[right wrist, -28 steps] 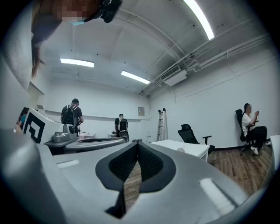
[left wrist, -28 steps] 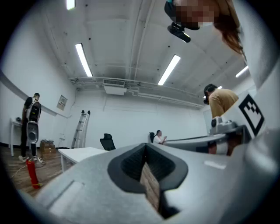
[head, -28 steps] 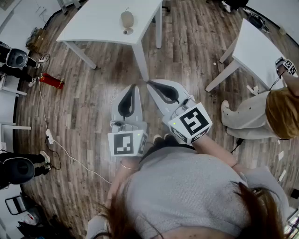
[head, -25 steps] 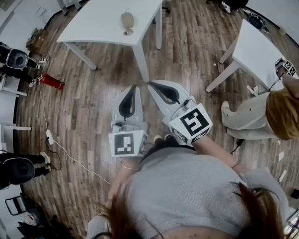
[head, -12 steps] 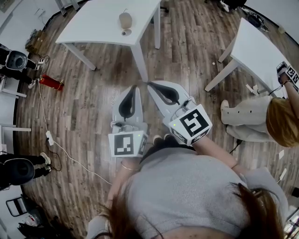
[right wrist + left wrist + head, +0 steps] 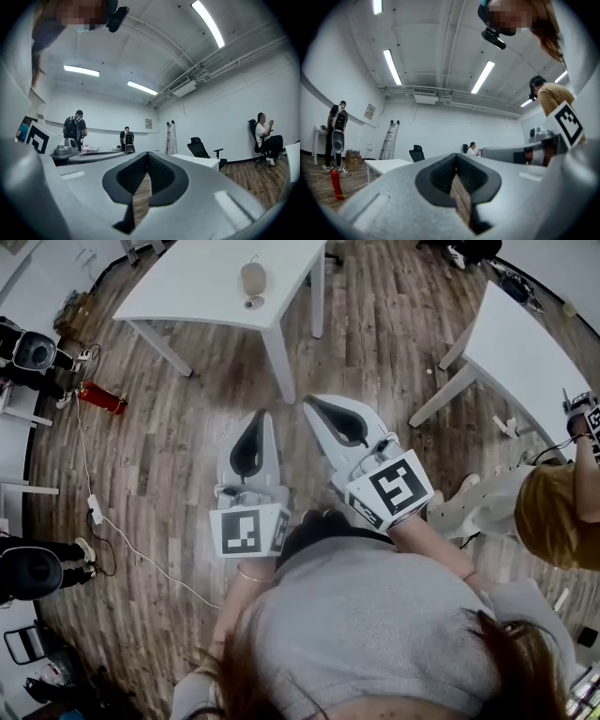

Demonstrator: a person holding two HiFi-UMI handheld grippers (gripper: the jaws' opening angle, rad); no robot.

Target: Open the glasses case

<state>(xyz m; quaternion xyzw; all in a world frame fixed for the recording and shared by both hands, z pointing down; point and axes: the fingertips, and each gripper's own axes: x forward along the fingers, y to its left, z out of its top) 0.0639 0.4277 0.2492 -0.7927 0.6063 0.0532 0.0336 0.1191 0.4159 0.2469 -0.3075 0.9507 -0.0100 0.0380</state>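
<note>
glasses case (image 6: 254,277): head view. taken to be the beige oval body lying on the white table (image 6: 187,292) at the top of the frame, with a small round item (image 6: 255,303) just beside it. it is too small to read a seam; by its outline it is judged closed. the task is judged not begun: no approach, no contact, no grip. the whole sequence remains: reach the table, steady the case, part the lid.

the left gripper (image 6: 262,414) and the right gripper (image 6: 308,401) are held in front of the person's body over bare wooden floor (image 6: 375,324), well apart from the table. both have jaws pressed together with nothing between them. the near table leg (image 6: 281,362) lies between the grippers and the case. a red fire extinguisher (image 6: 101,397) and a floor cable (image 6: 122,545) sit to the left. a second table (image 6: 525,343) and another person (image 6: 553,507) are to the right. none is judged to obstruct the path.

left gripper view. the pads meet along one line and hold nothing. the camera looks roughly level across the room: a ladder (image 6: 389,139), an office chair (image 6: 416,153) and a standing person with a backpack (image 6: 337,129) show. the case is not in view.

right gripper view. jaws are closed and empty. two standing people (image 6: 73,129) and a seated person (image 6: 264,136) show. the case is not in view.
</note>
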